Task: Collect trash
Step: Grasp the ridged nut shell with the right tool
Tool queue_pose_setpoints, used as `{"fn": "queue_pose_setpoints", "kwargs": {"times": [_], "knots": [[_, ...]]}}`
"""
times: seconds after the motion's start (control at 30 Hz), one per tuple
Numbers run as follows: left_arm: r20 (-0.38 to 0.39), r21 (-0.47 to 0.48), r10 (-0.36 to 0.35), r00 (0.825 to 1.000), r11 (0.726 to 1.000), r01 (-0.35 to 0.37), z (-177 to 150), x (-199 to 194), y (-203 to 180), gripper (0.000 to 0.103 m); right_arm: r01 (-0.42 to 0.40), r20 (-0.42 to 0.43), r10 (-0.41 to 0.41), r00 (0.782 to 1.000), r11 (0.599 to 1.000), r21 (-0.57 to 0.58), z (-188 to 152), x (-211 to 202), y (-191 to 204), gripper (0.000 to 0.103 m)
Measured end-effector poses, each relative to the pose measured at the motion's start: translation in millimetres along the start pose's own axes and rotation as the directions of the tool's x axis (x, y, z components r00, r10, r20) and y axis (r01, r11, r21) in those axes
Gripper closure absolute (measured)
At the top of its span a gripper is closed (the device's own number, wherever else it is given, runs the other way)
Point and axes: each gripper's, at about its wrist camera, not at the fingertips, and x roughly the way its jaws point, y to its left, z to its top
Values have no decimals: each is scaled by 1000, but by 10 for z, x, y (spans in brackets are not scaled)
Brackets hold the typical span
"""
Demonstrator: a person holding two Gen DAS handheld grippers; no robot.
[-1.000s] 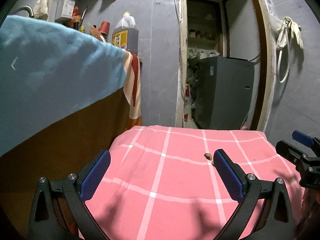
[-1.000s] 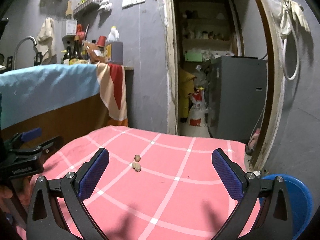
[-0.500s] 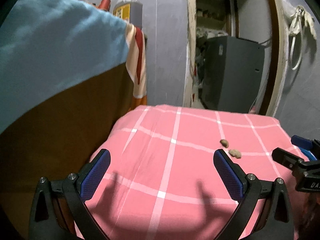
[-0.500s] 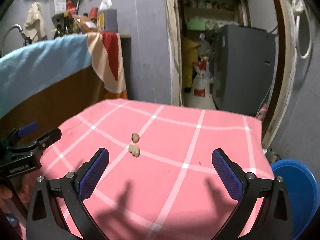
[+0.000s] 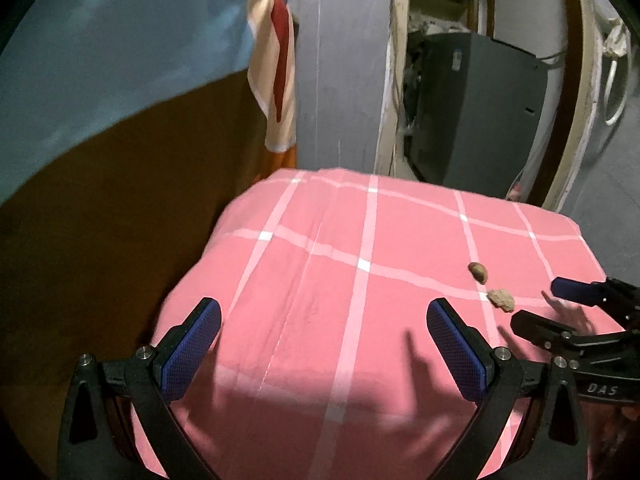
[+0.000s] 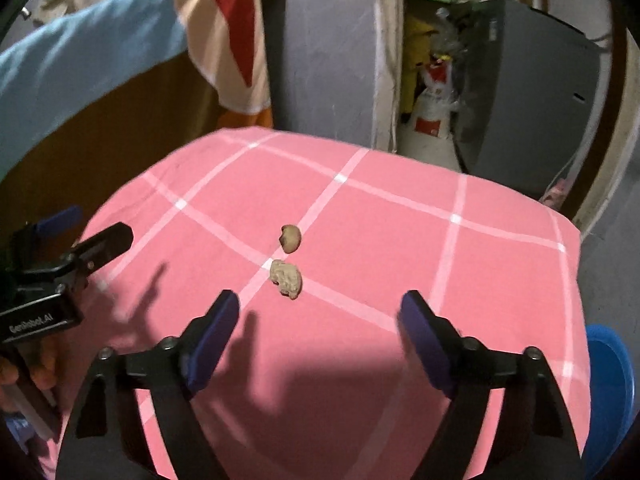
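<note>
What the two small brownish scraps are is hard to make out; they are lying close together, one behind the other, on the pink checked tablecloth [image 6: 400, 240], apart from both tools. The darker rounded scrap [image 6: 291, 238] is sitting farther back and the paler crumpled scrap [image 6: 286, 278] is lying nearer. A blue bin [image 6: 610, 392] is being cut off by the lower right edge of the right wrist view, below the table edge, so its inside is not showing. The clutter in the doorway beside the grey appliance [image 6: 528, 92] is blurring together.

The right gripper [image 6: 320, 320] is hovering just short of the paler scrap, its blue-padded fingers [image 6: 216, 336] standing wide apart and gripping nothing. The left gripper [image 5: 324, 344] is hanging over the left part of the cloth, its fingers [image 5: 192, 352] also spread wide and empty, touching nothing
</note>
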Motion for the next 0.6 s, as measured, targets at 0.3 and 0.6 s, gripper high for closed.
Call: {"fn": "queue_pose_setpoints", "kwargs": {"times": [0.3,0.6], "knots": [[-60,-10,-21,998,1000,21,55,181,10,2,-24,-54,21,998,998,-50,112,178,43,64],[-96,31,-33,995,999,36,79,231,-141,2,-42,-73,35,997,995,-93,112,150,-20,89]]}}
